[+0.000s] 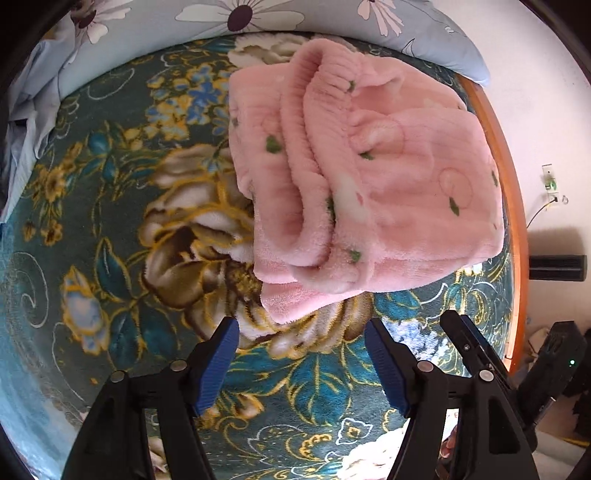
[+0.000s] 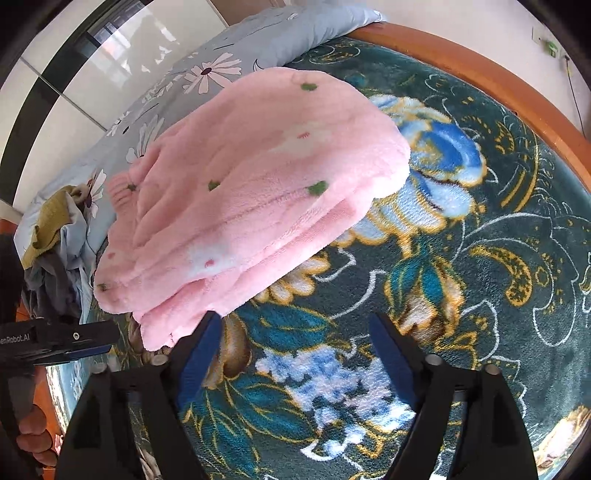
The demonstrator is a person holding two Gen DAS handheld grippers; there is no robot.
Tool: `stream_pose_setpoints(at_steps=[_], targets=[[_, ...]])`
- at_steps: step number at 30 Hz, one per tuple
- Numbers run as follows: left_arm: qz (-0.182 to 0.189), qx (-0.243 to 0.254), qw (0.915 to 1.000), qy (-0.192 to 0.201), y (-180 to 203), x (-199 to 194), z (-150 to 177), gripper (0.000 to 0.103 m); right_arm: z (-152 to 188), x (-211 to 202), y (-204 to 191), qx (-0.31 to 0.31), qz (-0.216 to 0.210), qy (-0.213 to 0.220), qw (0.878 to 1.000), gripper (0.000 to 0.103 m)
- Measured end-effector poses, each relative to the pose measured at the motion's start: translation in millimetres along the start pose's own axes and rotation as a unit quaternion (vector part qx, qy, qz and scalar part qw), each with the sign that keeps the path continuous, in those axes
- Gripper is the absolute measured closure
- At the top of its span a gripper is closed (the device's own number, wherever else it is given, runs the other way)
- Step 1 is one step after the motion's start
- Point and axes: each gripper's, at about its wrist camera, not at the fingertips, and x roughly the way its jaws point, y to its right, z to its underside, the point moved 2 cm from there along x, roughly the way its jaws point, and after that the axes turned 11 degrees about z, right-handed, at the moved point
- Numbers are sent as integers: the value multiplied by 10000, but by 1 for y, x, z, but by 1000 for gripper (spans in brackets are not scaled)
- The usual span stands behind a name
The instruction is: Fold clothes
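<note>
Blue ribbed pads line both tools. The left hand-held gripper (image 1: 301,332), at the bottom of the left wrist view, has its jaws wide apart with nothing between them, and it sits just short of the near corner of the garment (image 1: 354,177). The right hand-held gripper (image 2: 295,328) is likewise spread and empty at the bottom of its own frame, its left finger close to the garment's (image 2: 243,199) lower edge but, as far as I can tell, not pinching it.

The pink fleece garment fills the upper centre of both views as a thick, layered bundle lying on the bed (image 1: 110,240), whose cover is a teal floral blanket. Its ribbed cuff or waistband is tucked on top toward the pillow (image 1: 280,18), so the folding looks largely done, and both tools probably stand off to let the stack settle without dragging it.

At the left edge of the right wrist view, a heap of other clothes (image 2: 55,236) waits near the pillow, likely the next to fold.
</note>
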Motion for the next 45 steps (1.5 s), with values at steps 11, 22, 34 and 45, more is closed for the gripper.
stream_pose_setpoints(at_steps=[11, 22, 34, 45], targets=[[-91, -143, 9998, 60, 7, -9, 4, 0, 7, -18, -11, -230, 125, 192, 9995, 0], [-856, 479, 9920, 793, 18, -20, 12, 0, 12, -25, -15, -454, 344, 490, 9972, 0], [-1292, 1525, 9725, 1198, 36, -15, 27, 0, 17, -23, -17, -690, 426, 556, 9952, 0], [-1265, 1703, 9735, 859, 33, -5, 37, 0, 21, -17, -21, -787, 425, 422, 9951, 0]])
